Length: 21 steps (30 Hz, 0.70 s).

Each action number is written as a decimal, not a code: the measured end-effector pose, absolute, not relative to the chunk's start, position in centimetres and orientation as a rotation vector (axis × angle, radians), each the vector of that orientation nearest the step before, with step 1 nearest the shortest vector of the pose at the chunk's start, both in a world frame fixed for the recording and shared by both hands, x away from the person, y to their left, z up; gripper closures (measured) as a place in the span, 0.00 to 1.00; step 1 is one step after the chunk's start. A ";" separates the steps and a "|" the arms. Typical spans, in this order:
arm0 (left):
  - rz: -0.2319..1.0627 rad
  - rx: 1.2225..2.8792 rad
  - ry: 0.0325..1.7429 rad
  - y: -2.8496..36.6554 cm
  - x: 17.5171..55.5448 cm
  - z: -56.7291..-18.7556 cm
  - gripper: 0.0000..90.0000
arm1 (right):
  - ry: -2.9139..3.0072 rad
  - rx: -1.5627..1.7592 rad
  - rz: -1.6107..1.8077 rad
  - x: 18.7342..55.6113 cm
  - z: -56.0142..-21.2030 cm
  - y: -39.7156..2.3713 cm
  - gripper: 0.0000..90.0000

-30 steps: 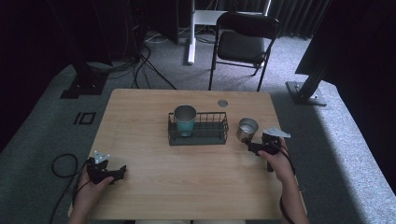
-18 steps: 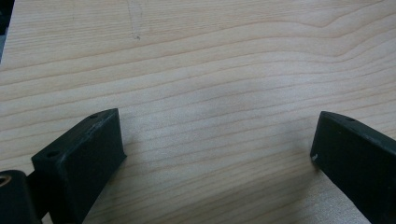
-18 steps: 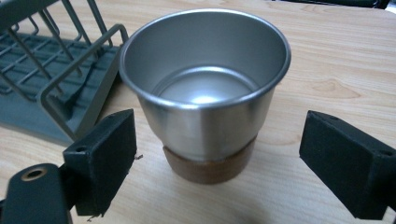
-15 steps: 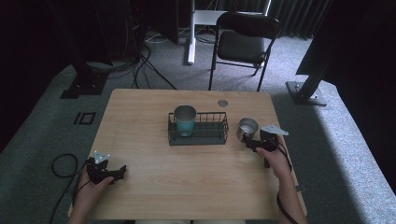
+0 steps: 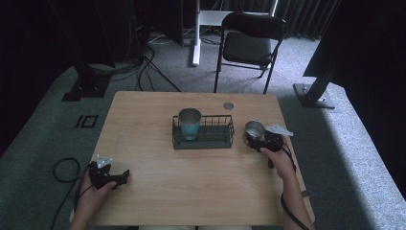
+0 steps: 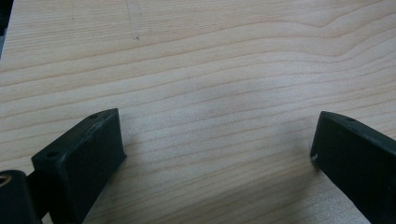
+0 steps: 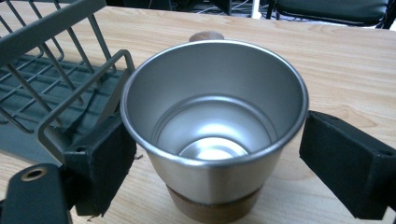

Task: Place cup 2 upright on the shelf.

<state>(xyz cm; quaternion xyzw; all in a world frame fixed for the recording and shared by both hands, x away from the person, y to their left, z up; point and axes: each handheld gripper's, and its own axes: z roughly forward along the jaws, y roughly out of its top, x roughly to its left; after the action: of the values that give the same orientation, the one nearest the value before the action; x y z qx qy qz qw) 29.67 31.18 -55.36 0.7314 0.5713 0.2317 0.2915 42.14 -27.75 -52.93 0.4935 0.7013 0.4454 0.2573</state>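
Steel cup [image 7: 212, 126], centre of right gripper view, beside the rack [image 7: 56, 79]: our right fingers [image 7: 100, 165] gape astride it, left fingers [image 6: 81, 156] wide over bare bench [image 6: 210, 70]; light, rigid, slick—grip mid-wall.

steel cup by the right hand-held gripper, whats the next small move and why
Probably close the right hand-held gripper on the steel cup. Its jaws stand on either side of the cup wall, the right one clearly apart from it, so nothing is clamped yet. The cup stands upright on the table beside the wire rack.
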 end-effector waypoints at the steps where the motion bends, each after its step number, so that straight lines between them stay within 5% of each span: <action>1: 0.618 1.950 1.523 31.2 29.7 -55.4 0.03 | 1.902 1.339 1.208 42.1 -52.9 -27.7 0.12; 21: 0.618 1.950 1.523 31.2 29.7 -55.4 0.03 | 1.894 1.336 1.211 43.0 -53.4 -26.8 0.16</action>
<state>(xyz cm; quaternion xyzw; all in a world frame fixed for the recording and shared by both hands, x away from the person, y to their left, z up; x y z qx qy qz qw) 29.66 31.19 -55.36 0.7315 0.5712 0.2316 0.2914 42.95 -26.82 -53.38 0.4932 0.6993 0.4471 0.2603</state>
